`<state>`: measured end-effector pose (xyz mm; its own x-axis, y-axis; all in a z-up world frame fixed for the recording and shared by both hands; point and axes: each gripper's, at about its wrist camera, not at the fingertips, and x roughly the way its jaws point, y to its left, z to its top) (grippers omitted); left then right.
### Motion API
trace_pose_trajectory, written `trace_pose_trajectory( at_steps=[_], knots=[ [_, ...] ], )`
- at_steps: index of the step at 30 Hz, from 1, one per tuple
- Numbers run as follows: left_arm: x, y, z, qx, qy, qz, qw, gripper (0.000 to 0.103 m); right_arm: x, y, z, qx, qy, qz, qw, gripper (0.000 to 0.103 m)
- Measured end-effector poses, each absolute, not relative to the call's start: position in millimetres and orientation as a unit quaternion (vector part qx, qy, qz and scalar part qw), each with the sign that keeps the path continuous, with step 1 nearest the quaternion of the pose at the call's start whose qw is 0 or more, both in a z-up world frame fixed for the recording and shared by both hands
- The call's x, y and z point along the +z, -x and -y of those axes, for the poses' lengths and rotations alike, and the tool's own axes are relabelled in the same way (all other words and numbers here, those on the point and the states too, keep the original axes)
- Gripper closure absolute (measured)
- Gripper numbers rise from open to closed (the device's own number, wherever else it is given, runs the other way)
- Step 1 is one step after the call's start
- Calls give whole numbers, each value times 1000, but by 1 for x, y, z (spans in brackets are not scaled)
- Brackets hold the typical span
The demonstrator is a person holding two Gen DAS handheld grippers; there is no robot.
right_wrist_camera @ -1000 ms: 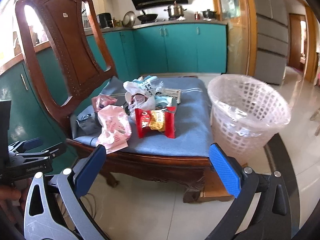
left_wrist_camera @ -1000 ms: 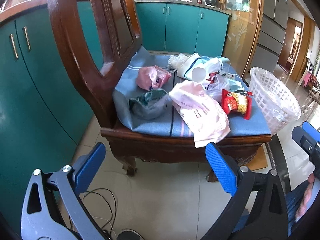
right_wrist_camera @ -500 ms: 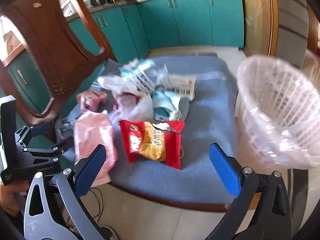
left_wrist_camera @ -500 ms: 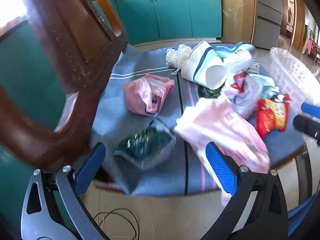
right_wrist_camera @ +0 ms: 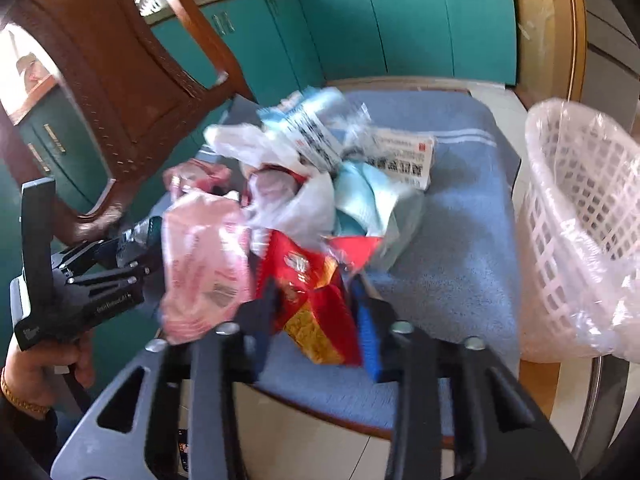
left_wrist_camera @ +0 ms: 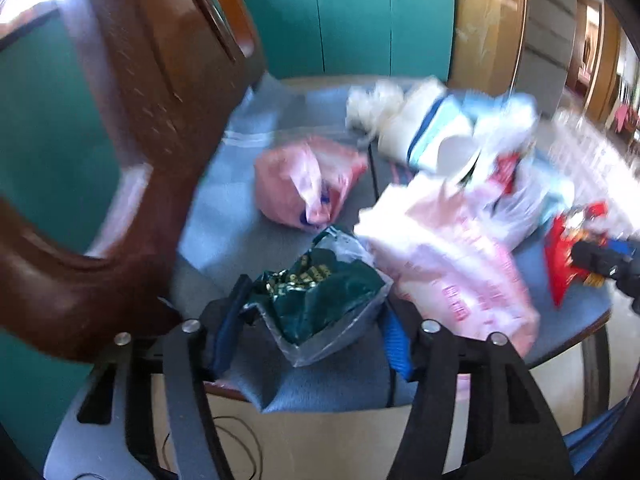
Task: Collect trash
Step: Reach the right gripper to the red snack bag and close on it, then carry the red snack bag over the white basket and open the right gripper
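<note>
On the chair seat: a blue cushion carries the whole trash pile, wooden chair back to the left of it.
Left gripper: jaws have just been closing, and the green wrapper sits between the blue pads, both of which touch its sides; looks like a pinch on it, motion blur makes it less than certain.
Green wrapper: dark green foil with a clear plastic edge, at the near-left corner of the cushion, just in front of the pink bag.
Right gripper: jaws have just been closing, now clamped on the red snack bag, pads against both of its sides.
Red snack bag: near the front edge of the cushion, crumpled between the pads, touching the pink pouch on its left.
Pink pouch: large flat pack with print, lying between the two grippers.
Pink bag: knotted, further back on the cushion, beside the chair back.
Rest of pile: paper cup lying on its side, white plastic bag, printed paper, all bunched mid-cushion.
Basket: white lattice bin lined with clear plastic, standing on the floor just right of the chair.
Person: a hand grips the left gripper's handle.
</note>
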<state>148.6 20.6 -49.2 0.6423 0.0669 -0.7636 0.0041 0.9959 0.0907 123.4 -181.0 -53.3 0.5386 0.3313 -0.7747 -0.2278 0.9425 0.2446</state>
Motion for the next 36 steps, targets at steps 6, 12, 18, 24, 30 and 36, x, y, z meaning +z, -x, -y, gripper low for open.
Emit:
trace_pose_trajectory(
  at_steps=[6,12,18,24,30,36],
  knots=[
    [-12,-121,-17,11,-18,-365,931,47,-37,-113,189,168,-63,-444,878,95],
    [-2,-115,-13,8,-13,-336,942,47,-32,-113,192,167,-67,-440,880,95],
    [-2,-114,-10,7,-7,-332,943,47,-32,-113,195,165,-69,-432,884,95],
    [-2,-110,-4,2,-19,-328,944,47,-29,-116,203,151,-68,-424,891,95],
    [-6,-112,-10,0,-5,-344,939,47,-27,-117,208,147,-66,-419,893,95],
    [-8,-114,-7,-5,0,-353,936,46,-24,-115,205,146,-60,-412,898,95]
  ],
)
